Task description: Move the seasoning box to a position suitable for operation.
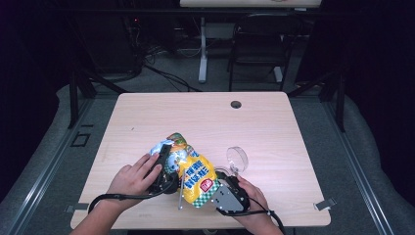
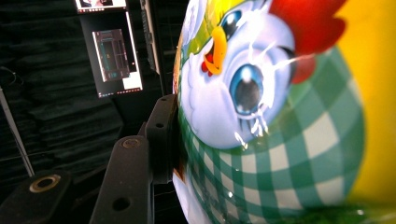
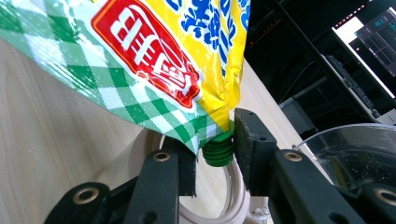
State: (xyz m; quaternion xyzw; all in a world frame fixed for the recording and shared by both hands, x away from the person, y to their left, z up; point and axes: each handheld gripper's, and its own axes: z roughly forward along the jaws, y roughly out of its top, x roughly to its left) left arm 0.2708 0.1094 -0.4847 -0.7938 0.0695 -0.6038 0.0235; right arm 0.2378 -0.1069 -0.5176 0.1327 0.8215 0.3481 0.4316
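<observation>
A yellow pouch with a cartoon chicken and green checks lies tilted over the table's front middle. My left gripper is shut on its upper left end; in the left gripper view one black finger presses the chicken print, and the other finger is hidden behind the pouch. My right gripper is at the pouch's lower right corner. In the right gripper view the green threaded spout stands between the jaws. The right pad touches it, and a small gap shows on the left side.
A clear round dish stands on the wooden table just right of the pouch, close to the right gripper. A pale ring lies on the table under the spout. A cable hole sits at the table's far edge.
</observation>
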